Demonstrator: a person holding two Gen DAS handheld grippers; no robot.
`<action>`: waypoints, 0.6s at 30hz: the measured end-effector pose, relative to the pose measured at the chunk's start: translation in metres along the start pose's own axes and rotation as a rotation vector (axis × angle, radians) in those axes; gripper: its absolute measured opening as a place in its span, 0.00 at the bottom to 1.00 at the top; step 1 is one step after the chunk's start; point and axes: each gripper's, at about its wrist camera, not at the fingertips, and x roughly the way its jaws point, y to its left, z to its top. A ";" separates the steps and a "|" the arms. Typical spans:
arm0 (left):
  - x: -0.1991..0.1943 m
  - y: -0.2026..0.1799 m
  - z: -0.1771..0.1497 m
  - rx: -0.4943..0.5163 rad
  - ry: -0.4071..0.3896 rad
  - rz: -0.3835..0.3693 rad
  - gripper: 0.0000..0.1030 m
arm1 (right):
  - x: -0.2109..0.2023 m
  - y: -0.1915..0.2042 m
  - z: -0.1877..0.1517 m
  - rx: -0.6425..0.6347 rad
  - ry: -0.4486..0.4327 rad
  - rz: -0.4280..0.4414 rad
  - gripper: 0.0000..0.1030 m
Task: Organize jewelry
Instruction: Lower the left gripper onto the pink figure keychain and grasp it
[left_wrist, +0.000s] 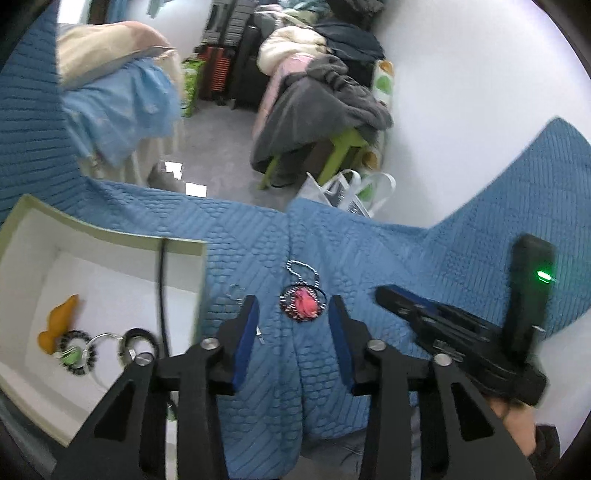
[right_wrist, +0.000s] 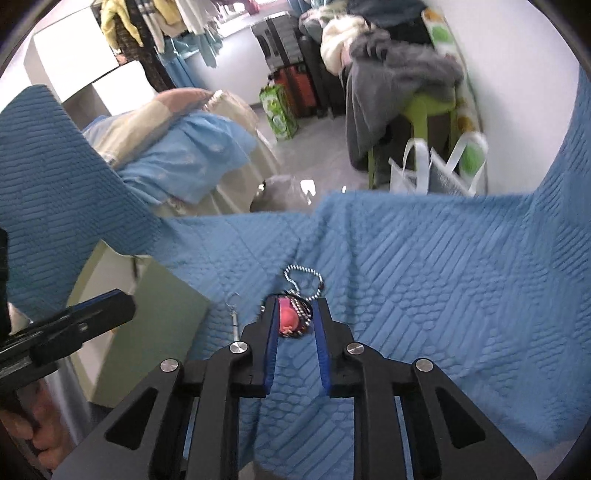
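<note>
A round pendant (left_wrist: 303, 308) with a pink centre and a bead chain lies on the blue quilted blanket (left_wrist: 369, 251). My left gripper (left_wrist: 293, 301) is open, and the pendant lies just past its blue-padded tips. In the left wrist view my right gripper (left_wrist: 384, 291) is off to the pendant's right, not touching it. From the right wrist view the pendant (right_wrist: 291, 319) appears framed between my right gripper's (right_wrist: 295, 304) narrowly open fingers. A small silver key-ring charm (left_wrist: 236, 291) lies left of the pendant. The left gripper (right_wrist: 110, 306) enters the right wrist view from the left.
An open white box with a green rim (left_wrist: 110, 236) sits on the blanket at left, holding an orange piece (left_wrist: 59, 325), a dark bead bracelet (left_wrist: 79, 352), rings and a black cord. Beyond the blanket's edge are floor, a bed, a green stool piled with clothes (left_wrist: 332, 96) and bags.
</note>
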 end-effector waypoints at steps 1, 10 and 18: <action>0.004 -0.002 -0.002 0.010 -0.001 -0.007 0.36 | 0.009 -0.006 -0.001 0.016 0.014 0.016 0.16; 0.045 -0.004 -0.008 0.007 0.063 -0.033 0.23 | 0.070 -0.034 -0.005 0.120 0.116 0.149 0.16; 0.067 -0.009 -0.010 0.015 0.087 -0.034 0.23 | 0.088 -0.042 -0.004 0.160 0.147 0.198 0.05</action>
